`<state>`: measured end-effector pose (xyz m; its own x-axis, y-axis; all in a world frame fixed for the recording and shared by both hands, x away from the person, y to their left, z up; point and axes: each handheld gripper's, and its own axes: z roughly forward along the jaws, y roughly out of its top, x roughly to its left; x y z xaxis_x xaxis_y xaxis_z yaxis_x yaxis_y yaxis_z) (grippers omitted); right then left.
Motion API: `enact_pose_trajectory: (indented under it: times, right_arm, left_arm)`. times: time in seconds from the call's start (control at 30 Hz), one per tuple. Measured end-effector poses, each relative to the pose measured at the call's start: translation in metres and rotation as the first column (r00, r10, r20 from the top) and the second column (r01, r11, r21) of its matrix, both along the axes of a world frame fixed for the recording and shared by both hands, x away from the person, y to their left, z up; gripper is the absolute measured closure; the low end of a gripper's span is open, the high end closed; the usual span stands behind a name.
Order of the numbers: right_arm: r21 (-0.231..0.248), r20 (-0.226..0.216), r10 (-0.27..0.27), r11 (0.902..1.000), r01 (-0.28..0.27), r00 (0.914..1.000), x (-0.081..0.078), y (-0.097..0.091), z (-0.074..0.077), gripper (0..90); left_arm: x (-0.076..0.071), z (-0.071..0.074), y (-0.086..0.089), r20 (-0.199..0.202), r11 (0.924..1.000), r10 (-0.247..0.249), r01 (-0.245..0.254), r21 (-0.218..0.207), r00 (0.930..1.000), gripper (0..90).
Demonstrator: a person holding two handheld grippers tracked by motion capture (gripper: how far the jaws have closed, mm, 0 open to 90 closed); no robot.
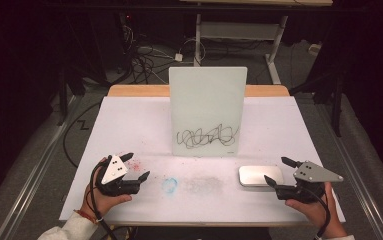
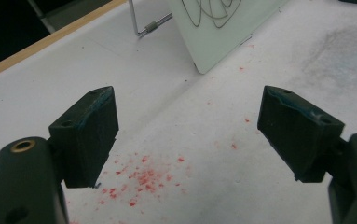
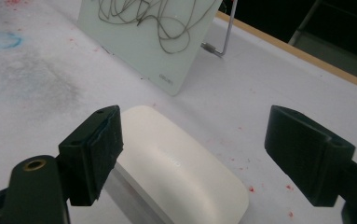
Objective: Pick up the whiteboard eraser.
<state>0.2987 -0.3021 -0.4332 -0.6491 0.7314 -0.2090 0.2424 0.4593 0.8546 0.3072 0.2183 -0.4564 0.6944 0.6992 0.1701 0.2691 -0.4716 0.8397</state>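
Two black two-jaw grippers, both held with jaws spread wide and nothing between them; left gripper [image 1: 138, 165] low over the near left part of the table, grey three-cornered plate on top, gripped by the left hand [image 1: 101, 197] with a white sleeve cuff and a red-beaded band at the wrist; right gripper [image 1: 280, 171] over the near right part, likewise topped with a grey plate, held by the right hand [image 1: 315, 207], cable trailing toward the bottom edge

Just beside the right gripper's jaws, toward the middle of the table: white rounded-rectangular eraser block [image 1: 260, 175] lying flat, in the right gripper view [image 3: 181, 172] lying close before the near jaw, contact with that jaw not clear

Between the left gripper's jaws in the left gripper view: scattered red crumbs [image 2: 141, 179] on the white table cover [image 2: 176, 116]

Farther out, near the table's middle: faint blue smudged ring [image 1: 169, 184], with a grey smeared patch [image 1: 202, 185] just beside it toward the eraser

Beyond those, standing tilted back at the centre: white glass drawing board [image 1: 208, 97] with a black scribble [image 1: 208, 136] across its lower part, propped on a thin metal wire stand [image 3: 227, 32] behind it

Around the cover's far edge: strip of bare wooden tabletop [image 1: 136, 90]; past it, dark floor with tangled cables [image 1: 144, 57] and a white table frame [image 1: 239, 30]
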Motion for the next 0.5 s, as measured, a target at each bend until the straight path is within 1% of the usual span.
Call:
enact_pose_trajectory:
  times: [0.03,0.07,0.1,0.13,0.17,0.2,0.27,0.33,0.37,0.43,0.47,0.5]
  right_arm:
    - [-0.008,-0.004,0.005,1.0,-0.005,1.0,0.001,-0.001,0.0,20.1]
    - [-0.004,-0.009,0.006,1.0,-0.006,0.9999,0.002,-0.001,0.001,20.1]
    - [-0.011,-0.019,0.012,0.9999,-0.012,0.9998,0.003,-0.002,0.001,20.1]
    - [-0.021,-0.02,0.015,0.9997,-0.015,0.9997,0.004,-0.003,0.001,20.1]
    - [-0.021,-0.02,0.015,0.9997,-0.015,0.9997,0.004,-0.003,0.001,20.1]
    - [-0.031,-0.029,0.016,0.9994,-0.017,0.9995,0.006,-0.005,0.002,20.1]
    - [-0.031,-0.035,0.012,0.9994,-0.013,0.9993,0.008,-0.008,0.005,20.1]
    - [-0.03,-0.038,0.016,0.9994,-0.017,0.9992,0.011,-0.012,0.008,20.1]
    - [-0.032,-0.042,0.021,0.9992,-0.022,0.9989,0.013,-0.013,0.01,20.0]
    - [-0.047,-0.065,0.042,0.9979,-0.046,0.997,0.017,-0.014,0.013,19.3]
    - [-0.057,-0.073,0.059,0.9963,-0.064,0.9956,0.019,-0.015,0.015,19.2]
    - [-0.057,-0.073,0.059,0.9963,-0.064,0.9956,0.019,-0.015,0.015,19.2]
  left_arm:
    - [0.0,0.0,0.0,-0.005,1.0,0.002,-0.002,0.004,1.0,19.4]
    - [0.0,0.0,0.0,-0.005,1.0,0.002,-0.002,0.004,1.0,19.4]
    - [0.0,0.0,0.001,-0.008,1.0,0.001,-0.001,0.001,1.0,19.4]
    - [0.0,0.0,0.001,-0.011,1.0,-0.001,0.001,0.001,0.9999,19.4]
    - [0.0,0.0,0.001,-0.013,1.0,-0.002,0.002,0.0,0.9999,19.4]
    - [0.0,0.0,0.001,-0.013,1.0,-0.004,0.004,-0.002,0.9999,19.4]
    - [-0.001,-0.001,0.001,-0.016,0.9999,-0.009,0.009,-0.006,0.9998,19.4]
    - [-0.002,-0.002,0.001,-0.02,0.9999,-0.012,0.012,0.002,0.9997,19.5]
    - [-0.002,-0.001,0.002,-0.022,0.9999,-0.014,0.014,-0.003,0.9997,19.4]
    - [-0.003,-0.001,0.001,-0.023,0.9999,-0.015,0.014,-0.006,0.9996,19.4]
    - [-0.003,-0.002,0.001,-0.025,0.9999,-0.016,0.016,-0.003,0.9996,19.4]
    - [-0.004,-0.002,0.001,-0.026,0.9998,-0.018,0.018,0.0,0.9995,19.4]
